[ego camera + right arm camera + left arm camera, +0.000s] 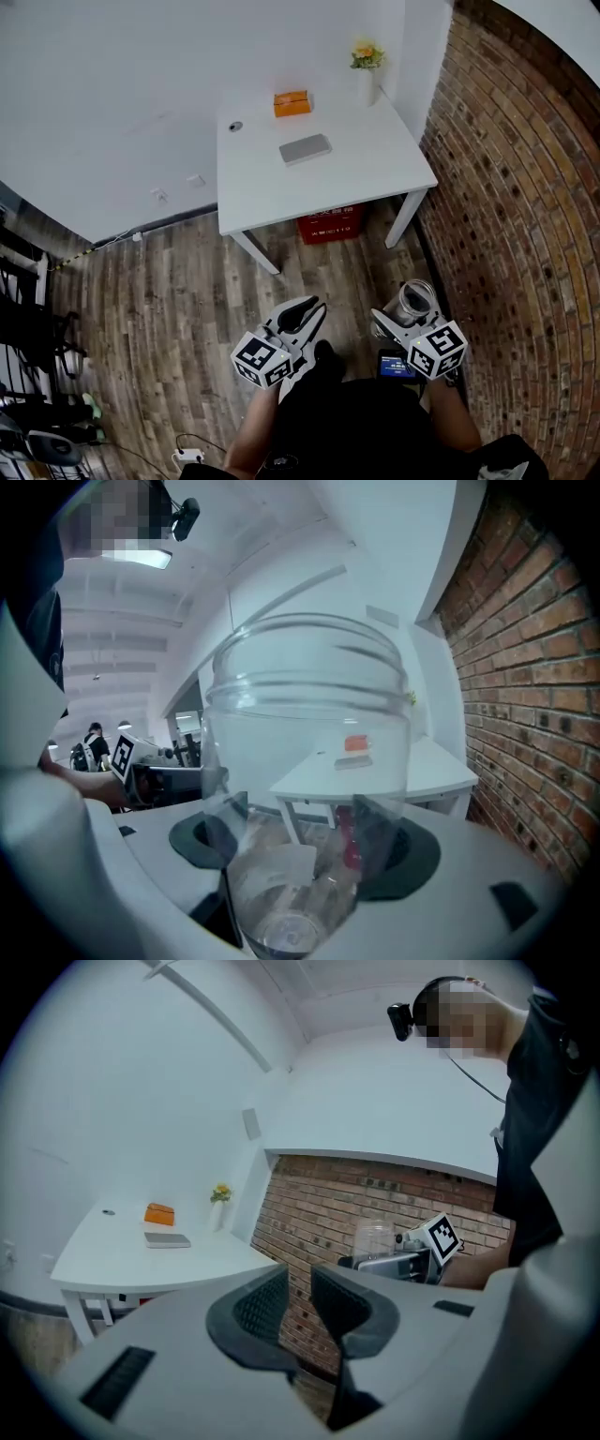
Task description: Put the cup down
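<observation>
Clear cup [309, 752] pinched in right gripper [305, 841] jaws, base nearest camera, mouth and long axis pointing forward along jaws, above wood floor [169, 309], short of table [375, 178]. Left gripper [298, 1302]: narrow gap, empty.

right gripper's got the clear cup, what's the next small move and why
Probably step forward and carry the right gripper over a bare part of the white table. Its jaws are shut on the clear cup, but in the head view it hangs over the wooden floor, well short of the table, so nothing under the cup can take it.
</observation>
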`<act>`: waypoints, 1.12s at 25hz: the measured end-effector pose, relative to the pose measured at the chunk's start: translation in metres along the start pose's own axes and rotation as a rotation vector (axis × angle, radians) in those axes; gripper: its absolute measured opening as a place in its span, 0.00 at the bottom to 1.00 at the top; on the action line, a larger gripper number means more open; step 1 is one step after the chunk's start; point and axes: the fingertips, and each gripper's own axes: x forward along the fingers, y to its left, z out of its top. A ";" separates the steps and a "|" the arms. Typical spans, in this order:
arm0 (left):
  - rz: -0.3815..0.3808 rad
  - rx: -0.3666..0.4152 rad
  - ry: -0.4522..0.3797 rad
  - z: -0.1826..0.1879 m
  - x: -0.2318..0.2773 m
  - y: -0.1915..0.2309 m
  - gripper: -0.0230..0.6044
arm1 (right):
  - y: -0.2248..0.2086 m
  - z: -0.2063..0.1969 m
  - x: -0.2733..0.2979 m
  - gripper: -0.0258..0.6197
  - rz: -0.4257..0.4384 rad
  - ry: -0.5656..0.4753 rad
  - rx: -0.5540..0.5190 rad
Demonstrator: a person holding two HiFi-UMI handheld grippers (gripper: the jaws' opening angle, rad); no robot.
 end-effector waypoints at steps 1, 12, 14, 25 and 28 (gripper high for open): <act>-0.003 -0.002 0.000 0.002 0.000 0.010 0.17 | 0.000 0.004 0.011 0.61 -0.001 -0.001 0.000; -0.010 -0.027 -0.010 0.018 0.000 0.089 0.17 | 0.001 0.026 0.087 0.61 -0.011 0.013 -0.015; -0.012 -0.034 -0.006 0.018 0.003 0.096 0.17 | -0.003 0.029 0.095 0.61 -0.017 0.013 -0.016; 0.000 -0.044 0.015 0.023 0.038 0.139 0.17 | -0.045 0.035 0.143 0.61 -0.007 0.024 0.020; 0.025 -0.042 0.014 0.029 0.054 0.161 0.17 | -0.065 0.045 0.170 0.61 0.014 0.017 0.025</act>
